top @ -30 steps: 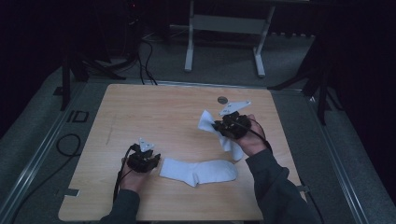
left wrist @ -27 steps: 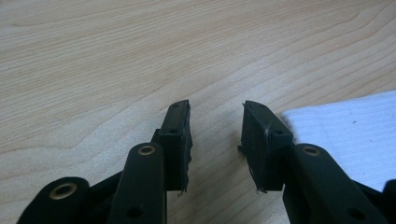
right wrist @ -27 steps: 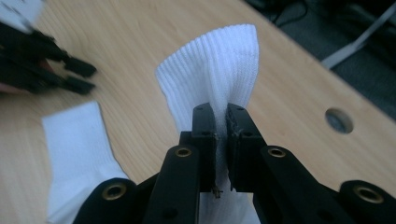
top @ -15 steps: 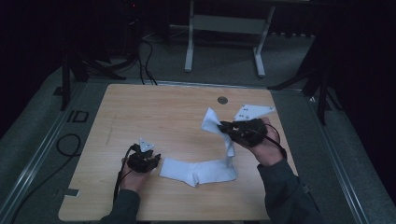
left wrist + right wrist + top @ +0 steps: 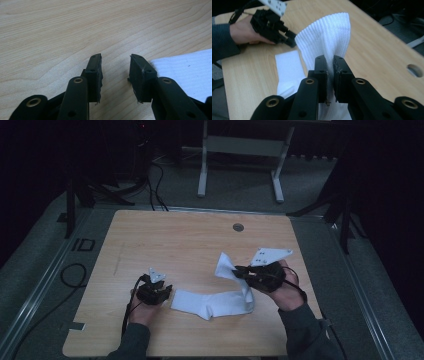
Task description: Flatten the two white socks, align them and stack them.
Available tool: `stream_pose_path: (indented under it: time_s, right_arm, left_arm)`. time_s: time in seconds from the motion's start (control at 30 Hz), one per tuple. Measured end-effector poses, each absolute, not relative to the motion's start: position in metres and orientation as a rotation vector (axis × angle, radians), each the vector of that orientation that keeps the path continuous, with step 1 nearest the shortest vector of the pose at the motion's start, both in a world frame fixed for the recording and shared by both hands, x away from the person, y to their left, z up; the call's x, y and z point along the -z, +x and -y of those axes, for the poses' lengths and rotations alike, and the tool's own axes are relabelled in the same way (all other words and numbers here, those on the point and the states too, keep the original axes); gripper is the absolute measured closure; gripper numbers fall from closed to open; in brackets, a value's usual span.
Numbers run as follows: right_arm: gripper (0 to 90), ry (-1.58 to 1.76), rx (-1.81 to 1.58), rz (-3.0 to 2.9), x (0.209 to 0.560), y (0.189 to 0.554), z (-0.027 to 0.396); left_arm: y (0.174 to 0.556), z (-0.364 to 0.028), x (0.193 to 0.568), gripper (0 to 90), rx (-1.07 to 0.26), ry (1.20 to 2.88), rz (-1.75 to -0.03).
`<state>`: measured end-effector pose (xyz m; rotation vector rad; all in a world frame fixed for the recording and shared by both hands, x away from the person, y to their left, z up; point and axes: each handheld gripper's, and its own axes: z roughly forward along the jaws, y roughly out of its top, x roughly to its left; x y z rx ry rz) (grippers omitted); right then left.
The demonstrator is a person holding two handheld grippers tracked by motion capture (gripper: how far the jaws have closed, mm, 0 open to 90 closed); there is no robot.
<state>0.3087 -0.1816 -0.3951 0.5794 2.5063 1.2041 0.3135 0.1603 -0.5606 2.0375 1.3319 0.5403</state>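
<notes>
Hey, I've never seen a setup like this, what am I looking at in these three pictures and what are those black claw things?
A person sits at a wooden table and holds a hand-operated gripper in each hand. The high view looks down from above the person. The other two pictures come from small cameras riding on the grippers, looking along their black jaws. The left gripper rests low over the table with its jaws apart and nothing between them, just beside the end of a white sock. The right gripper is shut on the other end of the sock, lifting that ribbed cuff end off the table while the rest lies flat. A small round hole sits near the table's far edge.
</notes>
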Motion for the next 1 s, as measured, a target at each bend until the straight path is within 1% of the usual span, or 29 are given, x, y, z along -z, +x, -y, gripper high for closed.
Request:
stream_pose_path:
  time_s: [0.03,0.07,0.27,0.43,0.5,0.53,0.67,1.0]
  right_arm:
    - [82.4,0.579,-1.204,-2.506,0.395,0.309,0.182]
    - [82.4,0.582,-1.210,-2.531,0.405,0.310,0.177]
    - [82.4,0.575,-1.237,-2.601,0.426,0.312,0.158]
    - [82.4,0.565,-1.264,-2.647,0.437,0.311,0.143]
    - [82.4,0.565,-1.264,-2.647,0.437,0.311,0.143]
    - [82.4,0.565,-1.257,-2.672,0.445,0.310,0.133]
    - [82.4,0.579,-1.239,-2.687,0.453,0.310,0.125]
    - [82.6,0.694,-1.176,-2.721,0.480,0.321,0.098]
  left_arm:
    - [0.314,-0.160,0.561,62.0,-0.540,2.038,-1.332]
    - [0.314,-0.160,0.561,62.0,-0.540,2.038,-1.332]
    - [0.313,-0.160,0.561,62.0,-0.537,2.037,-1.333]
    - [0.313,-0.160,0.561,62.0,-0.538,2.039,-1.332]
    - [0.313,-0.160,0.561,62.0,-0.538,2.039,-1.332]
    - [0.314,-0.160,0.561,62.0,-0.539,2.039,-1.332]
    - [0.314,-0.160,0.560,61.9,-0.538,2.041,-1.331]
    - [0.314,-0.160,0.560,61.8,-0.537,2.041,-1.331]
